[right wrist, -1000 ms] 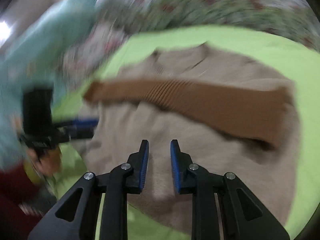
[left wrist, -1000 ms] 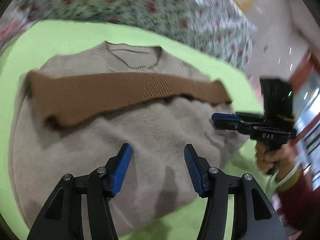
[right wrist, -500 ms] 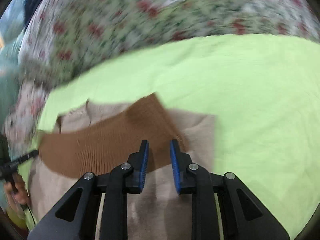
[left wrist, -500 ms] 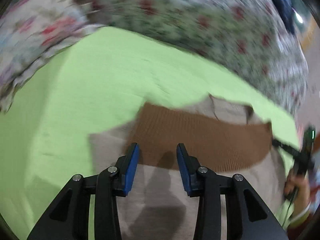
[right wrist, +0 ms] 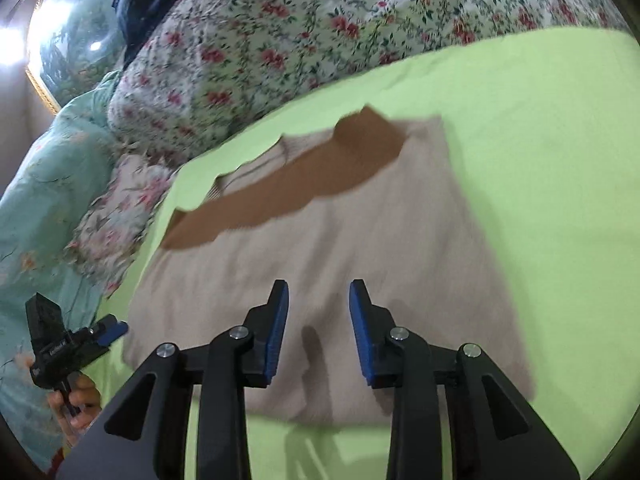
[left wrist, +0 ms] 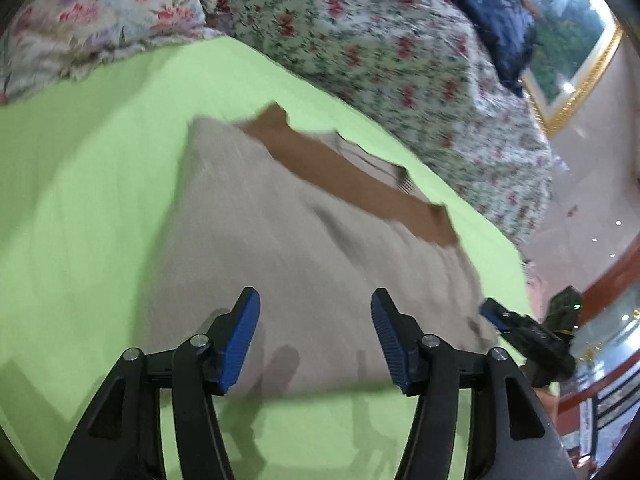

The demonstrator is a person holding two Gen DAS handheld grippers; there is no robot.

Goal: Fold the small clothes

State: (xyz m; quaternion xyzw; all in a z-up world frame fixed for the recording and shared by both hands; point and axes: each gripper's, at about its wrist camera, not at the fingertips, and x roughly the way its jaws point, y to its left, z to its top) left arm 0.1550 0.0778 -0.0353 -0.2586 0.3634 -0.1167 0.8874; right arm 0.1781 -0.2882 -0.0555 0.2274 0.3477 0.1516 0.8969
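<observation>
On the green sheet (left wrist: 92, 184) of the bed lies the beige sweater (right wrist: 320, 248), its brown band (right wrist: 288, 184) folded across below the collar. At the sweater's near hem, the left gripper (left wrist: 315, 338) and right gripper (right wrist: 318, 330) hover empty, jaws opening, likely to seize the hem for the next fold.

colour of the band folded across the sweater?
Brown, ribbed band lying across the beige sweater. Clearest in the right wrist view.
</observation>
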